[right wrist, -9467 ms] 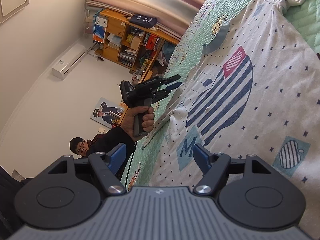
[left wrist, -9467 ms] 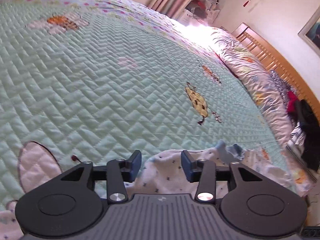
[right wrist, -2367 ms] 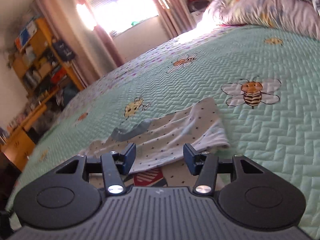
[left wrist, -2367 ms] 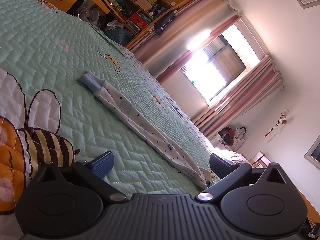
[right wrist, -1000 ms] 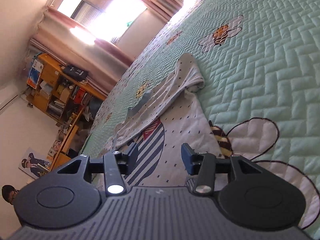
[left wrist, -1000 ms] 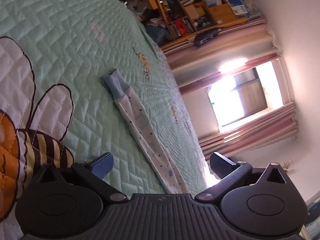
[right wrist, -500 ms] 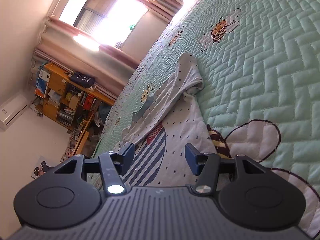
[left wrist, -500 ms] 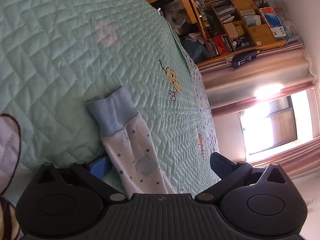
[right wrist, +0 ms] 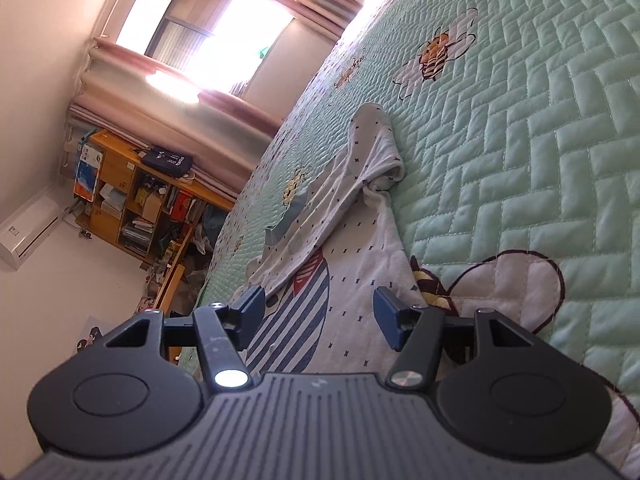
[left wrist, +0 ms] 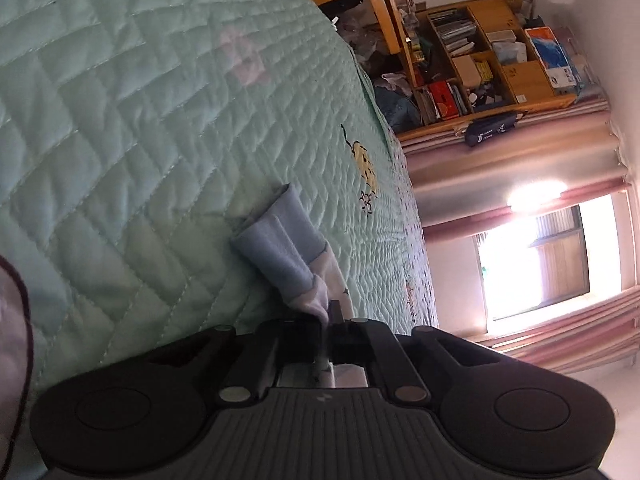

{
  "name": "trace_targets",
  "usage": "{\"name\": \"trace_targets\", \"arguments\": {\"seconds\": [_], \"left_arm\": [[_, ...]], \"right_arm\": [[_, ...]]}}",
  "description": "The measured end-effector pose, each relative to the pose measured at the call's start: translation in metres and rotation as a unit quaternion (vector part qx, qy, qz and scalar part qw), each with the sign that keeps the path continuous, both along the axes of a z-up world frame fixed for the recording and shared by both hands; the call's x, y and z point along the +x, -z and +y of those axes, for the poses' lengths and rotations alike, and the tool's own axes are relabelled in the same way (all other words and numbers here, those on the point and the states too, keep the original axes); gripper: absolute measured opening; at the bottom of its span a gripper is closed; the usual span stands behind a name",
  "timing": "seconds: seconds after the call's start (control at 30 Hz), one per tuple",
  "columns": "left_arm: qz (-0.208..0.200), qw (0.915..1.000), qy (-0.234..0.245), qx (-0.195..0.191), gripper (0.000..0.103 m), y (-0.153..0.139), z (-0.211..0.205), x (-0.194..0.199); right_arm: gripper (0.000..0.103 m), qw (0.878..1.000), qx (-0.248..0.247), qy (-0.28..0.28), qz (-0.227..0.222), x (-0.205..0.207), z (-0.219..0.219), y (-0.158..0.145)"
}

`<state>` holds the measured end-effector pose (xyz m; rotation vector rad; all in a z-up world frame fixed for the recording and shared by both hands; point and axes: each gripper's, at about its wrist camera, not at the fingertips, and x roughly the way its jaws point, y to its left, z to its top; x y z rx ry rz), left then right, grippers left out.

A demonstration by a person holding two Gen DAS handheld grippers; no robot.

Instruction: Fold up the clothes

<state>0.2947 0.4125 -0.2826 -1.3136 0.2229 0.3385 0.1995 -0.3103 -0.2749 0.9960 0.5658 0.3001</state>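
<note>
Since a second ago your left claw (left wrist: 329, 322) has gone from wide open to clenched on the sleeve (left wrist: 308, 280) just behind its blue cuff (left wrist: 280, 240), on the green quilt (left wrist: 120, 120). Your right claw (right wrist: 318, 312) is opening, gripping nothing, over the white shirt (right wrist: 344, 248) spread on the bed.

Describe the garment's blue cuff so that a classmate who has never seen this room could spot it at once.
Start at the mint-green quilted bedspread covering the bed. A white sleeve lies across it, pinched in the shut left gripper. The cuff is the plain pale-blue band at that sleeve's far end, the only blue, unprinted patch there.
</note>
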Motion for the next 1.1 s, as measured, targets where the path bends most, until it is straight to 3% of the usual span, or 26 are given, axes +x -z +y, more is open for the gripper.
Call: {"name": "trace_targets", "arguments": {"seconds": [0.1,0.3,0.43,0.53,0.67,0.8,0.9,1.0,1.1], "left_arm": [[-0.013,0.9998,-0.007,0.010,0.003,-0.004,-0.005,-0.003],[-0.021,0.9926,0.011,0.119,0.003,-0.059,-0.028,0.007],[-0.036,0.9797,0.038,0.194,0.003,-0.105,-0.055,0.024],[-0.058,0.9624,0.080,0.253,0.003,-0.143,-0.094,0.041],[-0.090,0.9228,0.169,0.334,0.003,-0.185,-0.178,0.057],[-0.108,0.8767,0.261,0.389,0.003,-0.202,-0.279,0.071],[-0.104,0.8374,0.325,0.427,0.003,-0.196,-0.356,0.077],[-0.091,0.7930,0.390,0.459,0.003,-0.170,-0.430,0.074],[-0.081,0.7585,0.439,0.475,0.003,-0.142,-0.482,0.065]], "right_arm": [[0.062,1.000,-0.001,0.000,0.002,0.000,0.000,0.001],[0.062,1.000,-0.002,-0.001,0.004,-0.001,0.000,0.002],[0.062,1.000,0.017,0.001,0.006,-0.003,-0.003,0.003],[0.062,0.999,0.040,0.002,0.008,-0.004,-0.009,0.006],[0.062,0.997,0.077,0.005,0.010,-0.007,-0.017,0.009],[0.062,0.995,0.099,0.004,0.008,-0.011,-0.023,0.009],[0.063,0.994,0.113,0.002,0.003,-0.014,-0.029,0.008],[0.063,0.991,0.133,0.005,-0.005,-0.018,-0.038,0.008],[0.063,0.987,0.158,0.014,-0.007,-0.021,-0.048,0.011]]}}
